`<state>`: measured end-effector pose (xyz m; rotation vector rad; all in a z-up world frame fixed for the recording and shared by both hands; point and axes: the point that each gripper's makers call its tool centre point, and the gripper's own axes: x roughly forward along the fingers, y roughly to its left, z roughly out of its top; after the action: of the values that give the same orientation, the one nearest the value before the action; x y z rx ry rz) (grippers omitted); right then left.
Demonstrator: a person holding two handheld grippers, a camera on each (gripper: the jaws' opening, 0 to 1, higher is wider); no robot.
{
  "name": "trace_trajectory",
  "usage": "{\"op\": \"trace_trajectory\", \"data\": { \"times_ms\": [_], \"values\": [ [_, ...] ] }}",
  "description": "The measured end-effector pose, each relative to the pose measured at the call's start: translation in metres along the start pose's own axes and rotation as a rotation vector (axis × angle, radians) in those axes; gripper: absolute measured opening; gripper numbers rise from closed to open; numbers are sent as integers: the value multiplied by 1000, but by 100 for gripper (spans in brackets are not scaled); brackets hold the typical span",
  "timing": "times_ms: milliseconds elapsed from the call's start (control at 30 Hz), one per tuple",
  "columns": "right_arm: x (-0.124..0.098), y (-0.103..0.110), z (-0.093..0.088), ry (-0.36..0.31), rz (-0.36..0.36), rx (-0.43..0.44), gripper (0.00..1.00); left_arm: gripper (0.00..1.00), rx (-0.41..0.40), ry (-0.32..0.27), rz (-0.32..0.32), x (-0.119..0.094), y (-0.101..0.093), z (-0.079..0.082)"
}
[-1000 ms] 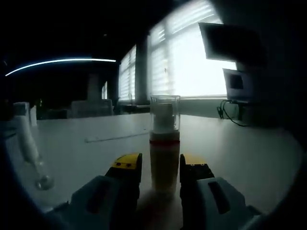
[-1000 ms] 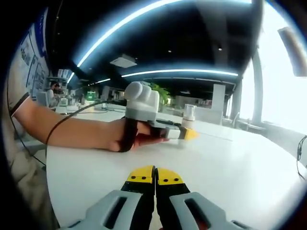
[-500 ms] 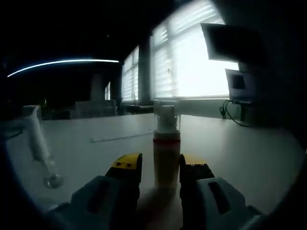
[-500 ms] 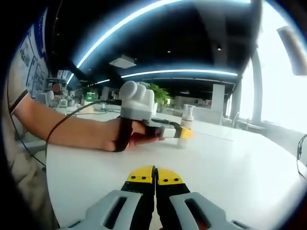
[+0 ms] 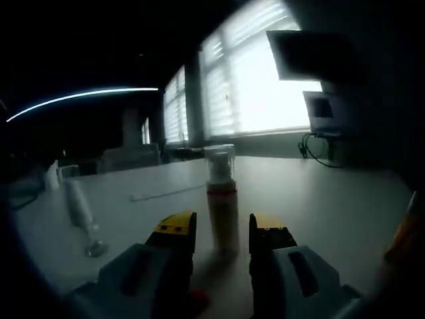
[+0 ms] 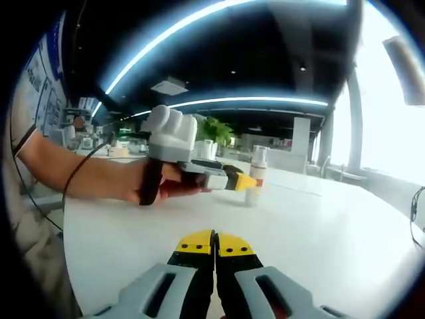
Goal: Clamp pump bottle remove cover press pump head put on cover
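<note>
White table (image 6: 345, 246), broad, with a curved edge. Pump bottle (image 5: 222, 199), clear cover on, stood upright well in from the edges; a clear tube-like object (image 5: 83, 216) lay apart beside it.

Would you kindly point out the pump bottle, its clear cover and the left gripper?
Pump bottle (image 5: 223, 222), left gripper view, yellow body.
Cover (image 5: 219, 161), left gripper view, clear wall.
Left gripper (image 5: 220, 229), left gripper view, midway between its yellow tips.
</note>
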<state>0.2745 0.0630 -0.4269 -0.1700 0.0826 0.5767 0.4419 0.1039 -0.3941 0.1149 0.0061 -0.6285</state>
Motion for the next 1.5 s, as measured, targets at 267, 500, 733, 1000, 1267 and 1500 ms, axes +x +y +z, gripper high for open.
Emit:
{"op": "trace_trajectory", "data": {
  "times_ms": [267,500,733,1000,1267,1500],
  "values": [
    [1,1,-1,4,-1,-6,0,22,-13,-11,-26,-23,-5,12],
    [0,1,-2,5,-1,-5,0,22,-12,-12,-30,-38,-1,17],
    [1,1,-2,6,-1,-7,0,22,33,-13,-32,-66,6,15],
    [0,0,-1,0,-2,1,0,19,43,-23,-39,-95,9,17],
    [0,0,-2,5,-4,-7,0,18,86,-10,-20,-116,23,8],
    [0,-1,-1,4,-8,-9,0,16,51,7,-5,-134,35,1]
  ]
}}
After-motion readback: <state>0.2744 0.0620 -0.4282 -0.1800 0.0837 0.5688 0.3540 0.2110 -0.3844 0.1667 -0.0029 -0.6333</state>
